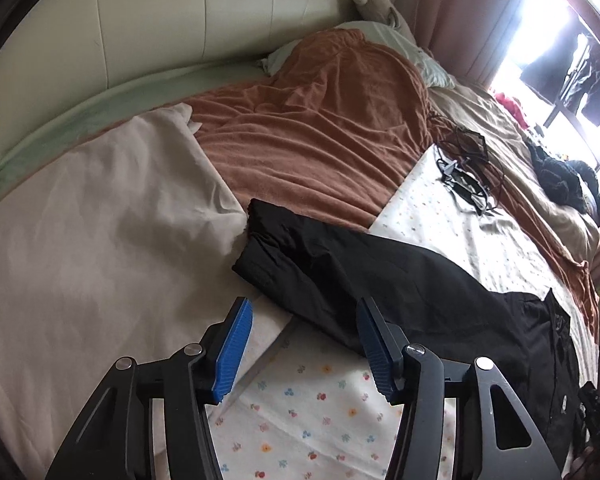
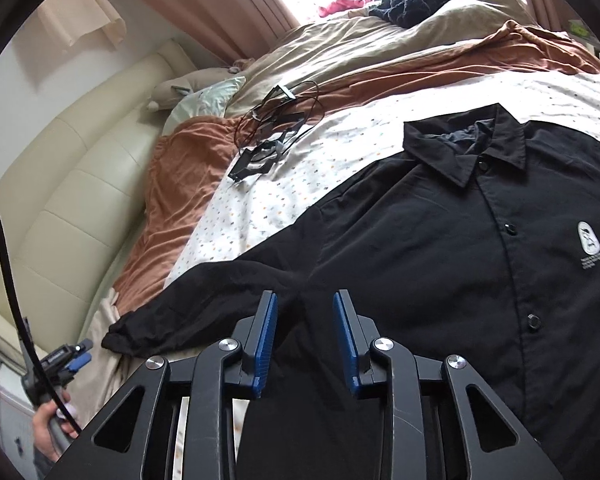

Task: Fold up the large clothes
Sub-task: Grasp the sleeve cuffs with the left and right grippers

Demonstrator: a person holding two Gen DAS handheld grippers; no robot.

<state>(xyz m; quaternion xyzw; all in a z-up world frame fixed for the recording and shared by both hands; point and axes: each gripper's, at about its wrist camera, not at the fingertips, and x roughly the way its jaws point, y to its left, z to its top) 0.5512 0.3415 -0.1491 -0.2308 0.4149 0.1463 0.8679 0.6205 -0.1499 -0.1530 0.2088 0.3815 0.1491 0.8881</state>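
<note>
Black, thin woven cloth made up the large button-front shirt with a collar and a white chest print (image 2: 440,248), which was spread face up on the flower-printed white sheet (image 1: 320,420) of the bed, one long sleeve (image 1: 320,264) stretched out toward the cream cover.

The garment was judged light, limp and slightly slippery, likely to sag and crease wherever it was not supported. A hold was judged best taken at the cuff (image 1: 256,216) and at the shoulder seam.

The left gripper (image 1: 304,344) was held with fingers spread beside the sleeve's edge, nothing pinched. The right gripper (image 2: 305,336) was seen with fingers narrowly parted above the sleeve, not pressing it.
</note>
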